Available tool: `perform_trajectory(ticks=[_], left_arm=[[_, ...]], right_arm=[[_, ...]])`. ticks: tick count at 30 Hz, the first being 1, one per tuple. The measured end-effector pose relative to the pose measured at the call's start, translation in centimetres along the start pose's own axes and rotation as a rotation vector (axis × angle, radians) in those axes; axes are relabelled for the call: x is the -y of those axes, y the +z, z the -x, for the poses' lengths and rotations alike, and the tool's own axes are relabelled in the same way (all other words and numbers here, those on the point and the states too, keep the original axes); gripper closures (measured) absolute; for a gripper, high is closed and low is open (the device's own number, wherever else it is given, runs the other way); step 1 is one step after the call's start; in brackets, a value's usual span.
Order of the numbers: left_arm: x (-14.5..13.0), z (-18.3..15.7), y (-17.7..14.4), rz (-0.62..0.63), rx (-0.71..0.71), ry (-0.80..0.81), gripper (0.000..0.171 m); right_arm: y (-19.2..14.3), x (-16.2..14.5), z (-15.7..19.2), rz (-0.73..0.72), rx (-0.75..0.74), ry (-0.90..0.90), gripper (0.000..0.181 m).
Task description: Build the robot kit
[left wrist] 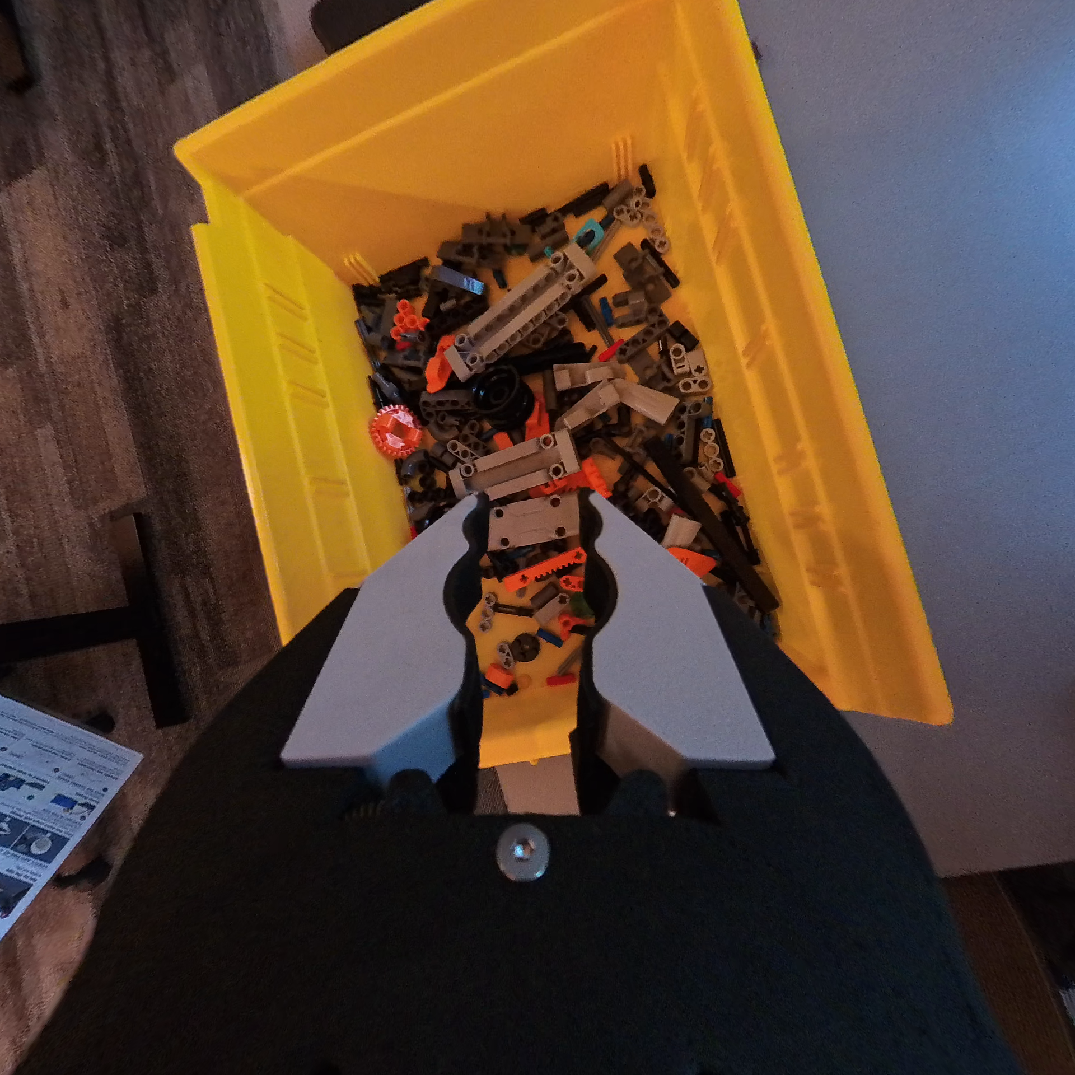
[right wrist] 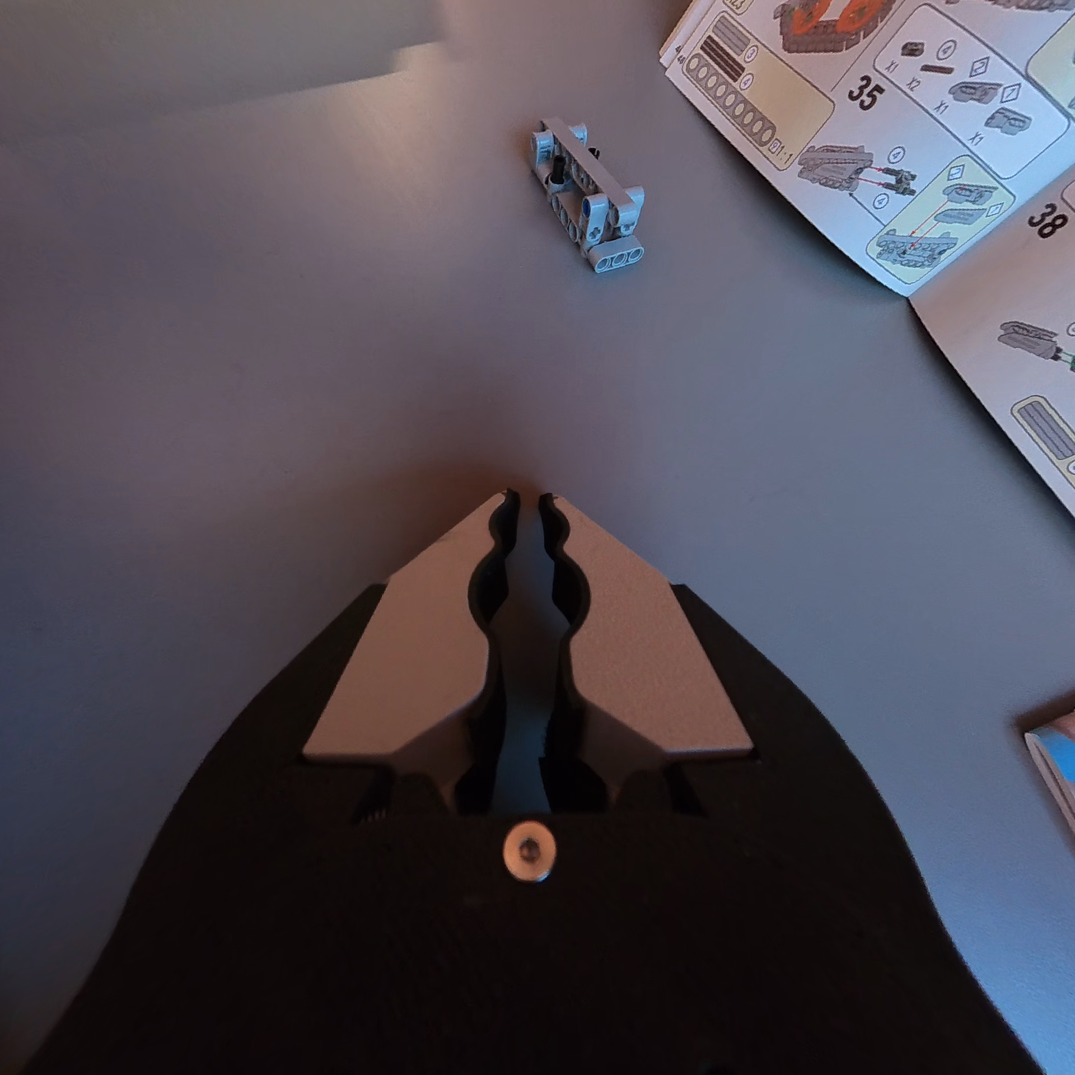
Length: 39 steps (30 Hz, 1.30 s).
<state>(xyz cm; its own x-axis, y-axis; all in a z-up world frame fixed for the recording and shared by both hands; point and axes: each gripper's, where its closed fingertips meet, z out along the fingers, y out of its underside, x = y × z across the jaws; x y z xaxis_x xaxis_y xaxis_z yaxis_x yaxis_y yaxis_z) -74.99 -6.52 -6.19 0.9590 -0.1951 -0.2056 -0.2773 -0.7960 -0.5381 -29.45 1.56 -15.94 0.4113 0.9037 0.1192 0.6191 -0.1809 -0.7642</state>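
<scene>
My left gripper (left wrist: pixel 532 506) reaches into a yellow bin (left wrist: pixel 407 151) of loose building-toy pieces in grey, black and orange. Its jaws stand part closed, against the two ends of a light grey panel piece (left wrist: pixel 532 526) on top of the pile. An orange toothed rack (left wrist: pixel 547 573) lies just under it. My right gripper (right wrist: pixel 528 500) is shut and empty, with only a thin slit between its tips, low over a grey table (right wrist: pixel 262 349). A small grey beam assembly (right wrist: pixel 584 195) with black and blue pins lies on the table well ahead of it.
An open instruction booklet (right wrist: pixel 907 192) lies at the table's far right, and a box corner (right wrist: pixel 1053 762) shows at the right edge. In the left wrist view a printed sheet (left wrist: pixel 41 797) lies low left; a dark furniture leg (left wrist: pixel 157 616) stands left of the bin. My hands' fingertips stand some 50 centimetres from each other.
</scene>
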Motion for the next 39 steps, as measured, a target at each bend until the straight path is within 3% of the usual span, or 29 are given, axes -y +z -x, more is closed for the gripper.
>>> perform_trajectory(ticks=[7,10,14,19,24,29,31,32,39], left_arm=[[-0.5,1.4,-1.1,-0.074,0.045,-0.033,0.136],[1.1,2.9,-1.5,-0.100,0.065,-0.015,0.123],[3.9,3.3,-0.5,-0.122,0.023,0.050,0.122],[4.9,2.3,2.0,-0.057,-0.058,0.144,0.122],[4.0,0.4,5.5,0.037,-0.202,0.147,0.126],[2.8,-0.6,7.6,0.085,-0.252,0.168,0.135],[2.2,-1.6,7.6,0.084,-0.291,0.191,0.158],[2.1,-2.2,7.5,0.067,-0.305,0.192,0.160],[-0.5,-2.5,6.8,0.091,-0.277,0.247,0.141]], right_arm=[[0.0,0.0,-0.1,0.001,0.012,0.026,0.173],[0.0,0.0,-0.2,0.001,0.005,0.021,0.173],[0.3,0.2,-0.3,0.001,-0.013,-0.001,0.173],[0.3,0.3,-0.3,-0.002,-0.033,-0.030,0.174],[0.3,0.4,0.0,-0.005,-0.043,-0.068,0.177],[0.3,0.4,0.0,-0.006,-0.051,-0.077,0.177],[0.2,0.4,0.0,-0.006,-0.061,-0.087,0.177],[0.2,0.4,-0.1,-0.005,-0.071,-0.090,0.176],[0.4,0.6,0.0,-0.006,-0.087,-0.122,0.180]])
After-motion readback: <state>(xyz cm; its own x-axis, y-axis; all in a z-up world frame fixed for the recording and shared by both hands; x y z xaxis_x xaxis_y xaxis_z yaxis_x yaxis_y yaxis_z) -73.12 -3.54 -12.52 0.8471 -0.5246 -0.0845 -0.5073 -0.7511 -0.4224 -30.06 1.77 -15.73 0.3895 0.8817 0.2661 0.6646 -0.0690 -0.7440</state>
